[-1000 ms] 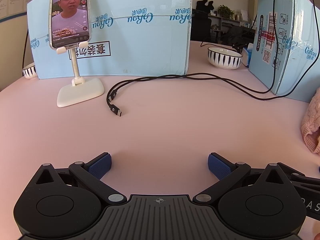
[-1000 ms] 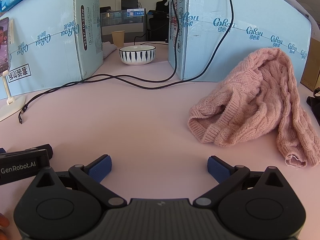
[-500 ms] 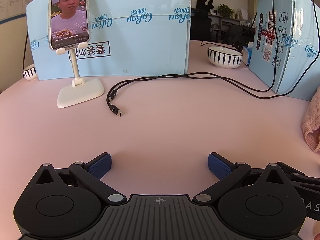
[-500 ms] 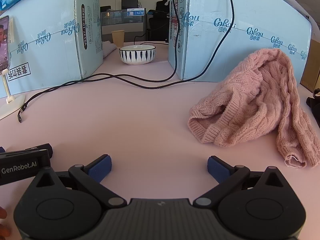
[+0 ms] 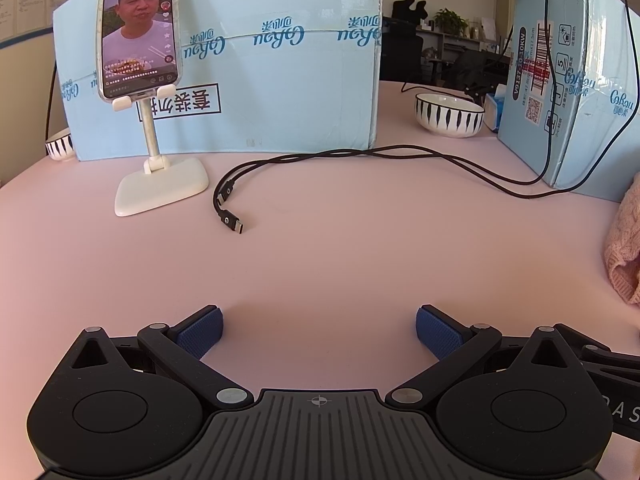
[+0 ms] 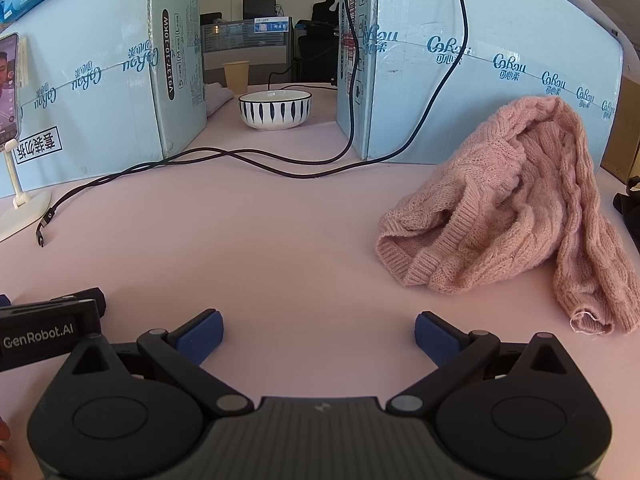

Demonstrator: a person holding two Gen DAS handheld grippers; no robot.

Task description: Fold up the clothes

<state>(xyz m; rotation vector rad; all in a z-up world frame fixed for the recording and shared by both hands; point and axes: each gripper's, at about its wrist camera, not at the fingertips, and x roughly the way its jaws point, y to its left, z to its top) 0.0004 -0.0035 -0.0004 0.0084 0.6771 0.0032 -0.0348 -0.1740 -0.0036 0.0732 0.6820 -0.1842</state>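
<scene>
A pink cable-knit sweater (image 6: 516, 208) lies crumpled in a heap on the pink table, leaning against a light blue box, ahead and to the right of my right gripper (image 6: 318, 334). That gripper is open, its blue pads wide apart with nothing between them. In the left wrist view only an edge of the sweater (image 5: 626, 248) shows at the far right. My left gripper (image 5: 319, 332) is also open and empty, low over bare table. The left gripper's body (image 6: 48, 330) shows at the right wrist view's left edge.
Two light blue cartons (image 5: 256, 64) (image 6: 480, 80) stand at the back. A phone on a white stand (image 5: 140, 32) is at the left. Black cables (image 5: 360, 156) with loose plugs trail across the table. A striped bowl (image 6: 275, 109) sits between the cartons.
Both grippers have stayed open and almost still. The left view has drifted slightly left, so a little less of the sweater shows at its right edge.
</scene>
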